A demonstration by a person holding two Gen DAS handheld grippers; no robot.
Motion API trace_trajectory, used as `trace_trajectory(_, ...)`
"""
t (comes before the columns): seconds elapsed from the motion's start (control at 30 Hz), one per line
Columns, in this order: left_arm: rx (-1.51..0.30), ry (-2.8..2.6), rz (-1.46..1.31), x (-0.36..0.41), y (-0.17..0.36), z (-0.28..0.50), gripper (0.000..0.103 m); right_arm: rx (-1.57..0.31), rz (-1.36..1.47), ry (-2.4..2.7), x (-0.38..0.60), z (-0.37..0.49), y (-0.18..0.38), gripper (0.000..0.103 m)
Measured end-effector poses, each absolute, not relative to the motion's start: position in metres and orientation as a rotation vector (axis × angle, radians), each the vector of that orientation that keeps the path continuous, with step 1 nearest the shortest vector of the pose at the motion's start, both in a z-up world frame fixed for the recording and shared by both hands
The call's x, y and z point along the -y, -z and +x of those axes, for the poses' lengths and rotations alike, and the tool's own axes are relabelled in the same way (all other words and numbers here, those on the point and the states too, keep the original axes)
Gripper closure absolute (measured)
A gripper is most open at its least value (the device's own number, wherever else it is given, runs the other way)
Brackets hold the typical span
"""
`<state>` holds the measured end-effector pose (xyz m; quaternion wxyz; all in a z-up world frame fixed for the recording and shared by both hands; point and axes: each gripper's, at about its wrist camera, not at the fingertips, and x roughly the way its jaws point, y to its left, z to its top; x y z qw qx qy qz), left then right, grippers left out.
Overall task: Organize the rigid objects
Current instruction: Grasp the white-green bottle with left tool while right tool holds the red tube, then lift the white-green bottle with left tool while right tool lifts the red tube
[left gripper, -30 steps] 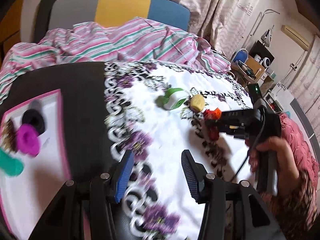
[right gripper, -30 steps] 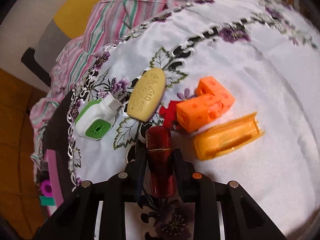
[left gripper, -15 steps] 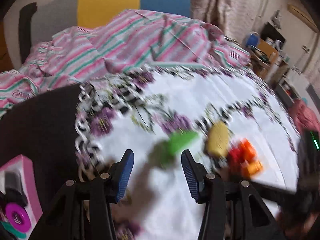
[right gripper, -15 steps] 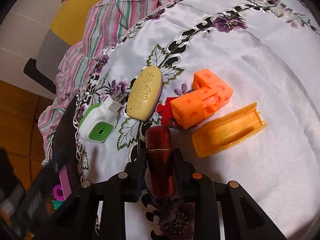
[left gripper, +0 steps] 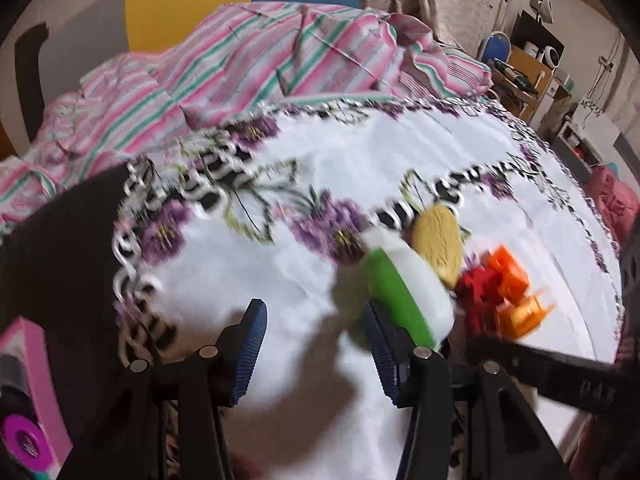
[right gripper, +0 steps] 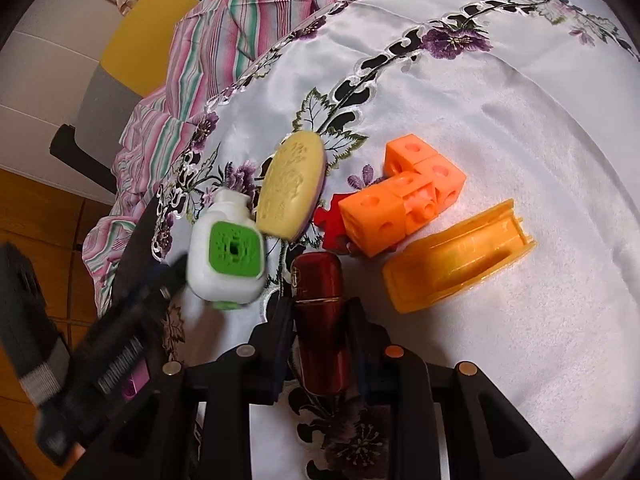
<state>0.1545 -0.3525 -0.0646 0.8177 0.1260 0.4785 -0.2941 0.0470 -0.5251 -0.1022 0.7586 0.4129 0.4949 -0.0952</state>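
Observation:
My left gripper (left gripper: pixel 316 340) hangs over the white flowered cloth (left gripper: pixel 360 168), its jaws opening with nothing between them. A white and green plug-in device (left gripper: pixel 404 292) lies just outside the right finger. In the right wrist view one blurred left finger (right gripper: pixel 168 280) touches that device (right gripper: pixel 226 256) on its left side. My right gripper (right gripper: pixel 320 308) is shut on a dark red cylindrical case (right gripper: pixel 320 332). Just beyond it lie a yellow oval soap (right gripper: pixel 292 188), orange cubes (right gripper: pixel 404 200), a red piece (right gripper: pixel 330 224) and an orange-yellow holder (right gripper: pixel 456 264).
A pink-rimmed tray (left gripper: pixel 32 360) with a purple ring (left gripper: pixel 24 444) sits at the lower left on a black cloth (left gripper: pixel 60 248). A striped blanket (left gripper: pixel 260 60) is bunched behind the cloth. Shelves and clutter (left gripper: pixel 532 68) stand at the far right.
My left gripper has swung from the pink tray side rightwards to the pile, and its finger now meets the white and green device, which has tipped up. The right gripper has stayed put, still holding the red case.

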Motion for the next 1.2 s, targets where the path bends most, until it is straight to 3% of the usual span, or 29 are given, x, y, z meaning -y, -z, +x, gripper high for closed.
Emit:
trace_trajectory(0.2,-0.984,0.659,0.144,0.343,0.048,0.149,0.052,-1.065,0.909,0.233,0.529,0.043,0.101,0.076)
trace_trajectory(0.27,-0.958,0.690,0.124,0.347,0.039,0.149,0.044,-1.061,0.920,0.239,0.531,0.042,0.101,0.076)
trace_trajectory(0.4,-0.975,0.754,0.157,0.367,0.038,0.148,0.043,-1.058,0.927,0.243,0.531,0.041,0.101,0.076)
trace_trajectory(0.67,-1.248,0.773,-0.028,0.384,0.087,0.167,0.045,-1.051,0.946,0.266,0.536,0.040,0.102,0.076)
trace_trajectory(1.2,-1.103,0.732,0.212,0.326,0.073,0.128,0.048,-1.066,0.902,0.255,0.529,0.045,0.101,0.076)
